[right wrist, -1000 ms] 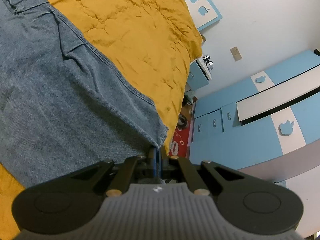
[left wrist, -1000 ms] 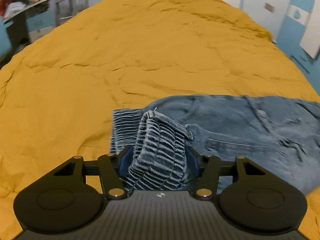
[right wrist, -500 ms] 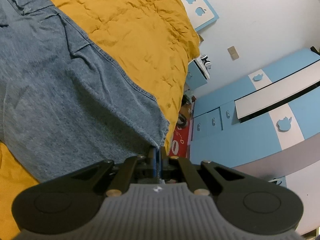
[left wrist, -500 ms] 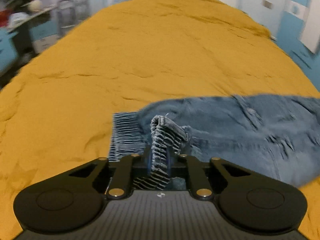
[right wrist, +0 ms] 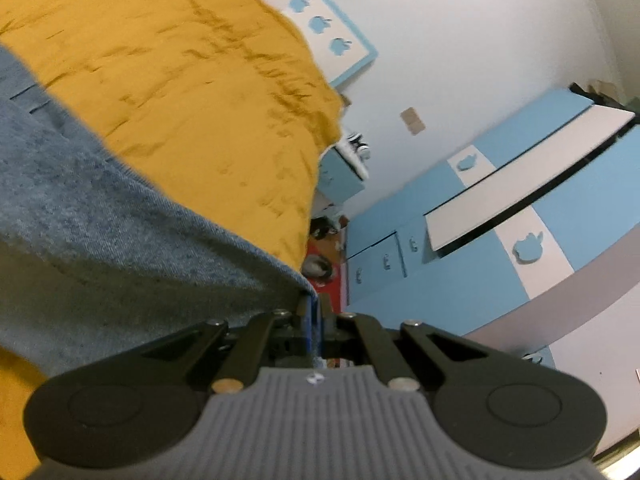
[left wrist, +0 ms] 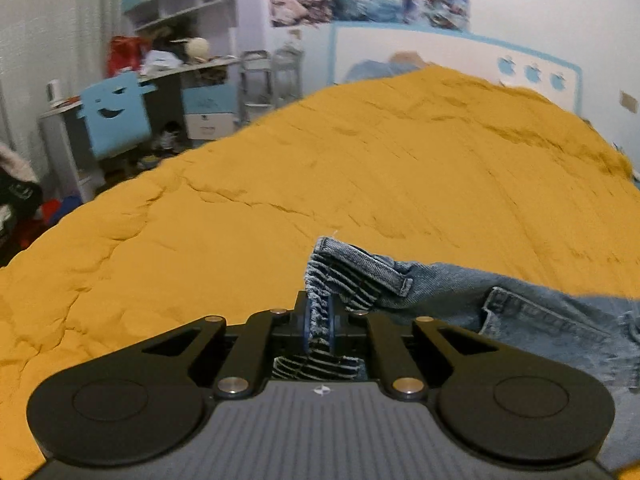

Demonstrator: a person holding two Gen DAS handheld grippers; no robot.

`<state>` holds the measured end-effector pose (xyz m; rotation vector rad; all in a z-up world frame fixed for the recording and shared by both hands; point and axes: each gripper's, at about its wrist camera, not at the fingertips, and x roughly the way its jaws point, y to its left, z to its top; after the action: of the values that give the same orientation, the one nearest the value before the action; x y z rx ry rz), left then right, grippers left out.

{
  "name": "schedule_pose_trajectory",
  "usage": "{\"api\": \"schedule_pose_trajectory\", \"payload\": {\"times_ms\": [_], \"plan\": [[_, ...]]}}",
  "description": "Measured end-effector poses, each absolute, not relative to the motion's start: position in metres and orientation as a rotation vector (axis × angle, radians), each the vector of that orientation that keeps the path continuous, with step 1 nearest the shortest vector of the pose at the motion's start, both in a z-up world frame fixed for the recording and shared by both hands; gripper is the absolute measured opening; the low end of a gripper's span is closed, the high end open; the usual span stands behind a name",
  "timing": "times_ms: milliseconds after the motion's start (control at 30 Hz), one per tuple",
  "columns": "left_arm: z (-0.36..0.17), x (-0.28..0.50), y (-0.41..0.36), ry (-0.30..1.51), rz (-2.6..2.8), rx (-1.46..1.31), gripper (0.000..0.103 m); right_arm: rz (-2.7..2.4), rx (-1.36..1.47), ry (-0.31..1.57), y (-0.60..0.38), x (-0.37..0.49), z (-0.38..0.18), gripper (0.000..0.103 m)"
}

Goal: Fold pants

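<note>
- The left gripper (left wrist: 319, 322) has just been closing its jaws and now pinches the ribbed, striped waistband (left wrist: 340, 276) of the denim pants (left wrist: 532, 320).
- The right gripper (right wrist: 314, 326) — jaws clamped — holds the pants' hem corner (right wrist: 296, 286).
- The pants drape over the crinkled mustard bedspread (left wrist: 280, 184).

Left hand-held gripper (left wrist: 320, 320): black linkage arms, two round black discs, silver pivot screws, ribbed grey housing with small white logo, blue pads. Right hand-held gripper (right wrist: 314, 322): same build, same colours.
</note>
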<state>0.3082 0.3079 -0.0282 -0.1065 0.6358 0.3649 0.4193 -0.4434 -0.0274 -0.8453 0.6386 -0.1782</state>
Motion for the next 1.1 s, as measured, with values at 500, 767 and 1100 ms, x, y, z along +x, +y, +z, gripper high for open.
{"api": "schedule_pose_trajectory", "payload": {"times_ms": [500,767,1100], "plan": [[-0.073,0.407,0.3,0.667,0.509,-0.057,0.008,-0.23,-0.786,0.752,-0.408,0.603,-0.105,0.0],[-0.099,0.413,0.3,0.724,0.472,-0.032,0.011,-0.228,-0.808,0.816,-0.405,0.644,-0.163,0.0],[-0.071,0.364,0.308,0.689,0.399,-0.171,0.058,-0.222,-0.601,0.731,-0.412,0.607,-0.139,0.052]]}}
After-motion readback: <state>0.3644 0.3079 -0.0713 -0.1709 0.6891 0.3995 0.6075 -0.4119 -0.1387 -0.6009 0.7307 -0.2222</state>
